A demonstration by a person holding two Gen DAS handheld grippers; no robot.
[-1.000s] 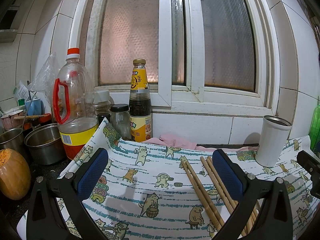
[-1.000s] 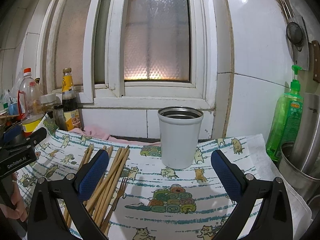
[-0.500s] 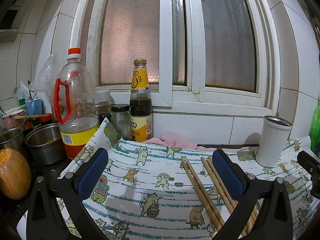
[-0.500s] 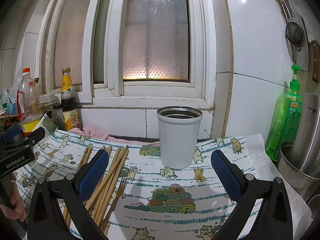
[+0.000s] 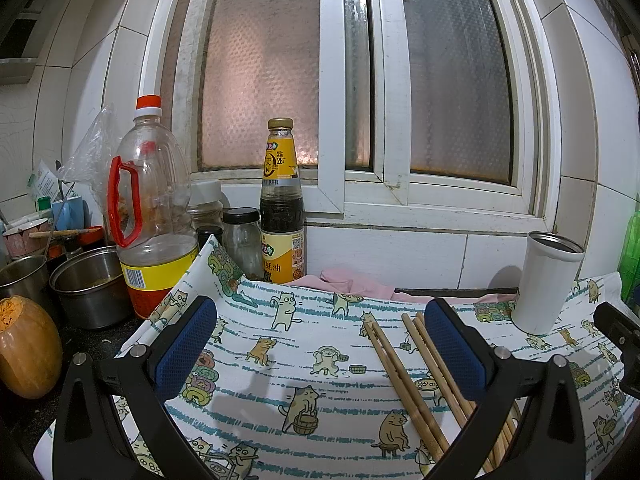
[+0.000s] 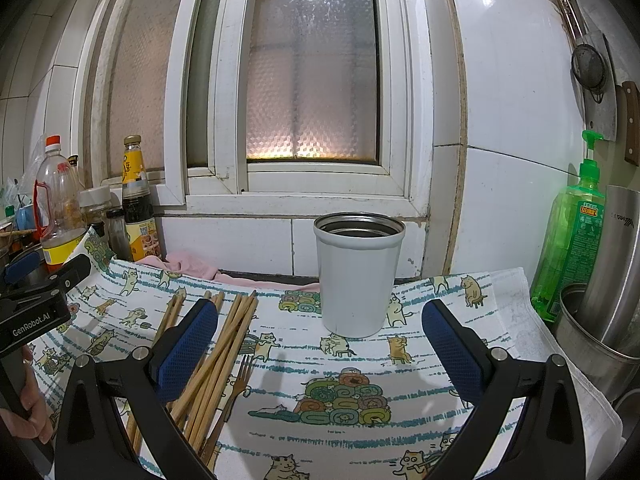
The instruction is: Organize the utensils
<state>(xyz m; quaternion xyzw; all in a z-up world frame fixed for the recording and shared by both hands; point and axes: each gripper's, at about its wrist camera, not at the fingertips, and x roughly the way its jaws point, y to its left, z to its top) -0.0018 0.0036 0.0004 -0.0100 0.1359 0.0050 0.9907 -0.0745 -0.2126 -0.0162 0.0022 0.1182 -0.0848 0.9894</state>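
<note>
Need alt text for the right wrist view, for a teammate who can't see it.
The open right gripper hovers over a cat-print cloth, facing an upright white cup by the window. Wooden chopsticks and a fork lie on the cloth, left of the cup.

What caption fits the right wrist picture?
Open right gripper above cat-print cloth, chopsticks lying beside an upright white cup.

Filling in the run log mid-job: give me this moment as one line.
left gripper: open, empty | right gripper: open, empty | chopsticks and fork: lying on cat-print cloth | white cup: upright, empty
</note>
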